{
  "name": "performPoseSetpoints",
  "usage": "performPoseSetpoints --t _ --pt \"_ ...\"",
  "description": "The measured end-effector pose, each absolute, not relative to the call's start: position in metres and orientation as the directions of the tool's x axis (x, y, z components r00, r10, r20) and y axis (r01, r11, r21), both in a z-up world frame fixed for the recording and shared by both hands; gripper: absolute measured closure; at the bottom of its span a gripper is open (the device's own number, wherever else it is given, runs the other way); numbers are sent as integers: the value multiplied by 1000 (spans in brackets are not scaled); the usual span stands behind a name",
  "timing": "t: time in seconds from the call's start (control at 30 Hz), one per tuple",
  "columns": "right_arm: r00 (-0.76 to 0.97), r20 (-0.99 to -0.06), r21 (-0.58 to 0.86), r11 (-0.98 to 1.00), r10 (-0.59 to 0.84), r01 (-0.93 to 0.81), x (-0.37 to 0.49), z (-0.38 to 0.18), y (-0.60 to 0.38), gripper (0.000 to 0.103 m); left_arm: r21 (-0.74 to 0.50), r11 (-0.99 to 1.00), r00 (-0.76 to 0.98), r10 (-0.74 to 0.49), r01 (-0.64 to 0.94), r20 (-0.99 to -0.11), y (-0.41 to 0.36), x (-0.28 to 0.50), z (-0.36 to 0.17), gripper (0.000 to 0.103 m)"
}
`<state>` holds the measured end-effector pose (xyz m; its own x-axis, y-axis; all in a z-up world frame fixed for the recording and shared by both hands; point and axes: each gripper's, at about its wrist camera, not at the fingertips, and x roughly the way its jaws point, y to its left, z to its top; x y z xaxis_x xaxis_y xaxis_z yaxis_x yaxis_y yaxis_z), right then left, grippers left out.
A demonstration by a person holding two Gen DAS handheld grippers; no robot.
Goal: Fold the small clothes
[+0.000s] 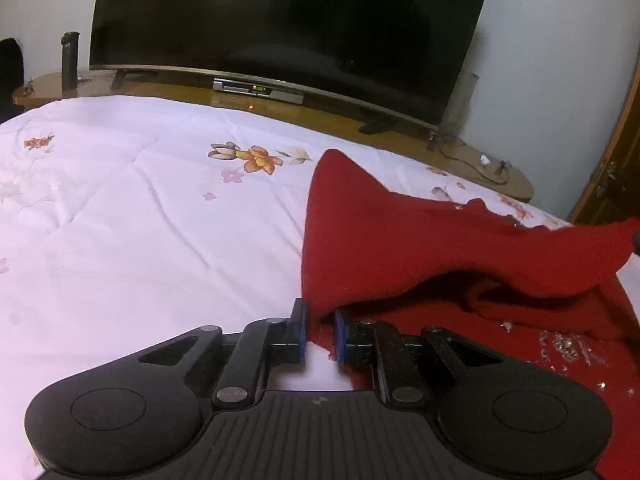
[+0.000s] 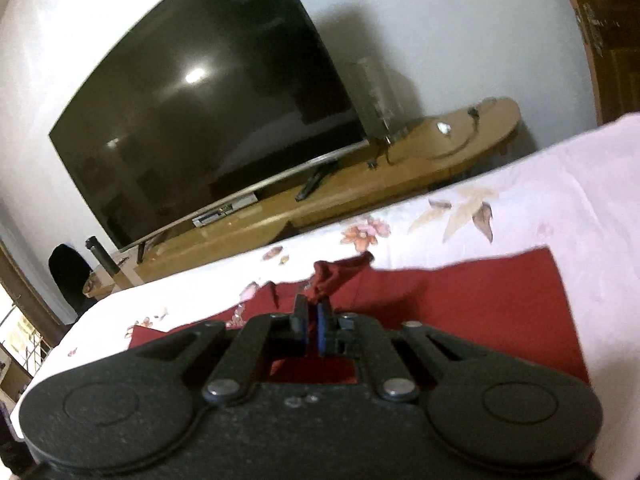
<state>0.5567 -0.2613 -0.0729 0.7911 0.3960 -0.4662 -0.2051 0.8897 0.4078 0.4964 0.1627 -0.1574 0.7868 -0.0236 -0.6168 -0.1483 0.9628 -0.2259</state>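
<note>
The left gripper (image 1: 320, 322) pinches an edge of the red garment (image 1: 400, 240) between its fingers, lifting it at right of frame. The right gripper (image 2: 313, 312) fingers pinch a bunched red fold at centre frame, above the bed (image 1: 120, 220).

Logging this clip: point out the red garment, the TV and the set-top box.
red garment (image 1: 400, 240): left wrist view, lifted flap.
TV (image 1: 280, 12): left wrist view, dark screen.
set-top box (image 1: 256, 89): left wrist view, front panel.
</note>
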Motion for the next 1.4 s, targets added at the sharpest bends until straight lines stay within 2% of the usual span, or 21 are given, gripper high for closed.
performPoseSetpoints --t 0.27,0.47,0.57,0.7,0.77,0.87,0.97,1.13,1.23,1.3,1.37,1.4 --pt "816 -358 392 866 454 -310 561 -25 -256 98 -236 954 789 1 -185 -615 163 497 -158 90" --pt "840 -218 336 846 497 -414 550 18 -254 98 -252 949 796 -5 -187 -606 163 493 -162 90" --pt "855 -303 291 895 421 -338 552 -5 -272 98 -235 955 787 -3 -180 -616 163 495 -161 90" --pt "765 -576 349 933 287 -88 576 -90 -316 98 -208 963 781 5 -172 -625 160 497 -158 90" --pt "698 -662 368 930 275 -18 584 -126 -327 98 -213 962 781 3 -174 -624 160 497 -158 90" --pt "704 -652 373 927 282 -26 583 -135 -328 98 -239 953 780 -5 -186 -626 162 498 -156 90" --pt "726 -624 357 932 287 -62 588 -117 -320 98 -242 950 781 2 -196 -624 161 498 -157 90" --pt "816 -473 315 929 331 -195 586 -54 -300 98 -268 938 795 14 -221 -606 162 494 -163 90" --pt "851 -391 305 922 351 -240 577 -37 -305 98 -274 936 801 14 -221 -599 163 492 -165 90" --pt "840 -448 280 940 306 -193 575 -57 -312 98 -277 936 799 8 -218 -601 164 492 -165 90" --pt "741 -626 276 958 244 -82 591 -104 -319 98 -272 938 794 4 -214 -609 165 494 -164 90" --pt "702 -671 284 957 238 -53 596 -120 -323 98 -269 940 791 2 -211 -612 165 494 -163 90"
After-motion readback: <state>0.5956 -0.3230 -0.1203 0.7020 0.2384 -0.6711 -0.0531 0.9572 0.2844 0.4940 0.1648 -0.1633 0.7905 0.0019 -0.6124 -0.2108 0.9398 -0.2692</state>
